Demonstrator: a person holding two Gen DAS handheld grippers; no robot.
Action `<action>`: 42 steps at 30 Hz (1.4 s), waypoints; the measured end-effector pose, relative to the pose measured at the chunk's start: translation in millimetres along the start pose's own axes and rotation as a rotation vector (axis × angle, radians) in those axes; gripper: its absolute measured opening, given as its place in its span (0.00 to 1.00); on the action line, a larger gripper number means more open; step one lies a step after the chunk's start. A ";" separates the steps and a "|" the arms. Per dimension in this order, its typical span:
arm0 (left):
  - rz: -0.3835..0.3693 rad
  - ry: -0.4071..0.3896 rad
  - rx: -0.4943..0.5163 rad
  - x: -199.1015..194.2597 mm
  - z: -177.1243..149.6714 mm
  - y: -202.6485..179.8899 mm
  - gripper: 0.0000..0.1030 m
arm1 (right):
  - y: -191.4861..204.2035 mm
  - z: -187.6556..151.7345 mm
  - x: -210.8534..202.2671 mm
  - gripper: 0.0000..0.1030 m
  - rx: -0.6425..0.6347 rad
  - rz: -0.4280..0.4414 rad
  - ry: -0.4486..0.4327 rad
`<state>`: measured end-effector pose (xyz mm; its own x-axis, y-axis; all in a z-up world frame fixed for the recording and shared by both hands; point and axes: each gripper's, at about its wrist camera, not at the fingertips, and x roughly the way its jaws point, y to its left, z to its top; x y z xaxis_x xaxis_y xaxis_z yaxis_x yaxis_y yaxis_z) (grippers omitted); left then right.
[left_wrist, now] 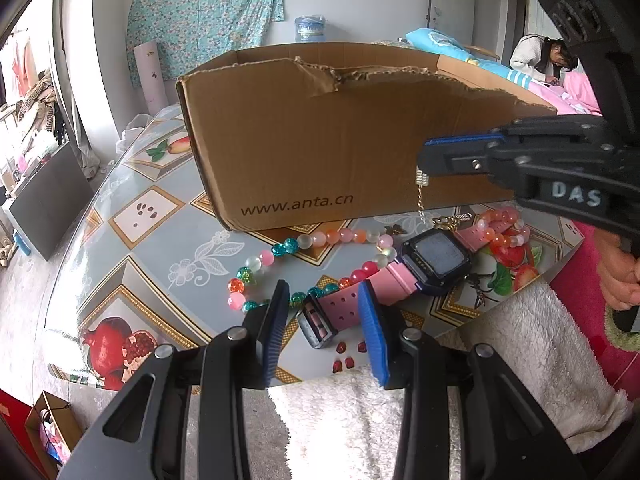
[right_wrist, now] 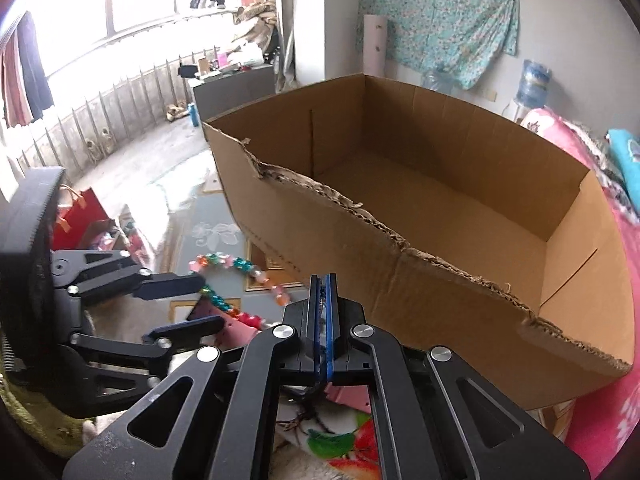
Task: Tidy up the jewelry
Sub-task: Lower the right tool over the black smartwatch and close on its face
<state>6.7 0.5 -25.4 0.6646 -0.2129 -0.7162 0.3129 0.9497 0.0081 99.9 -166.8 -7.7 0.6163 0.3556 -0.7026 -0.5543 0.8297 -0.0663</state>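
We've got the right claw [left_wrist: 425,158] pinched on a gold chain [left_wrist: 421,196] by the cardboard box [left_wrist: 320,140]; left claw [left_wrist: 324,300] part-open around the pink watch [left_wrist: 420,264] strap.

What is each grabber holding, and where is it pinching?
The right gripper pinches the top end of a thin gold chain, which dangles below. The left gripper straddles the pink watch strap, fingers not touching.

A floral cloth [left_wrist: 206,10] hangs on the wall; a water jug [left_wrist: 310,28] stands below it, a red bag [right_wrist: 82,214] on the floor.
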 end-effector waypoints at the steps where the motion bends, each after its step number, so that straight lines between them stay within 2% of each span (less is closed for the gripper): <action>1: 0.000 0.000 -0.001 0.0 0.2 -0.1 0.34 | -1.0 -1.8 1.4 0.03 -0.002 -0.009 0.009; 4: -0.001 0.000 -0.002 0.1 0.6 -0.1 0.34 | -3.3 -5.0 3.0 0.12 -0.005 -0.010 0.026; 7: -0.001 -0.001 -0.002 -0.1 0.5 -0.1 0.34 | -3.8 -9.3 -2.8 0.25 -0.022 -0.010 0.028; 9: -0.002 -0.001 -0.003 -0.3 0.4 -0.2 0.34 | -2.4 -11.5 -6.6 0.41 -0.038 0.009 0.021; 12: -0.009 -0.002 -0.009 -1.0 0.6 0.6 0.34 | 6.3 -17.3 -9.0 0.49 -0.129 0.080 0.054; 15: -0.011 -0.010 -0.018 -3.4 0.7 3.5 0.34 | 17.1 -23.2 -2.3 0.53 -0.254 0.094 0.098; 19: -0.023 -0.027 -0.024 -10.3 1.6 6.9 0.34 | 23.5 -25.4 13.7 0.53 -0.372 0.107 0.152; 23: -0.030 -0.031 0.010 -15.0 1.9 0.8 0.34 | 25.3 -23.8 23.9 0.53 -0.412 0.157 0.185; 25: -0.037 -0.027 0.032 -15.8 1.3 -4.0 0.34 | 25.3 -22.3 26.3 0.52 -0.424 0.179 0.198; 27: -0.041 -0.024 0.059 -16.4 1.0 -9.4 0.34 | 23.5 -20.9 26.5 0.33 -0.415 0.224 0.211; 28: -0.043 -0.023 0.081 -16.8 0.6 -13.4 0.34 | 22.6 -19.5 26.4 0.28 -0.411 0.241 0.211; 30: -0.036 -0.023 0.131 -17.2 -0.3 -21.6 0.34 | 22.9 -18.9 25.9 0.04 -0.413 0.271 0.211; 31: -0.031 -0.025 0.159 -17.0 -0.4 -25.8 0.34 | 23.0 -18.6 26.2 0.01 -0.408 0.286 0.215; 34: -0.018 -0.026 0.237 -16.3 -0.4 -36.3 0.34 | 25.5 -19.2 22.0 0.01 -0.424 0.275 0.204; 35: -0.016 -0.025 0.251 -15.8 -0.3 -38.1 0.34 | 27.3 -19.5 20.6 0.04 -0.442 0.261 0.198; 37: -0.013 -0.019 0.269 -14.6 -0.6 -41.1 0.34 | 28.6 -19.5 17.3 0.25 -0.453 0.256 0.186; 38: -0.011 -0.015 0.270 -13.6 -1.0 -41.4 0.34 | 28.1 -18.5 16.5 0.41 -0.449 0.258 0.180; 39: -0.009 -0.012 0.269 -12.8 -1.6 -42.3 0.34 | 27.5 -18.1 16.1 0.46 -0.448 0.257 0.171; 42: -0.002 -0.009 0.259 -10.5 -3.6 -43.4 0.34 | 26.3 -17.3 21.3 0.46 -0.459 0.243 0.186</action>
<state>-16.3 -37.6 -20.8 0.6694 -0.2173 -0.7104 0.4764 0.8593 0.1860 88.7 -144.8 -36.7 0.3537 0.3973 -0.8468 -0.8812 0.4451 -0.1593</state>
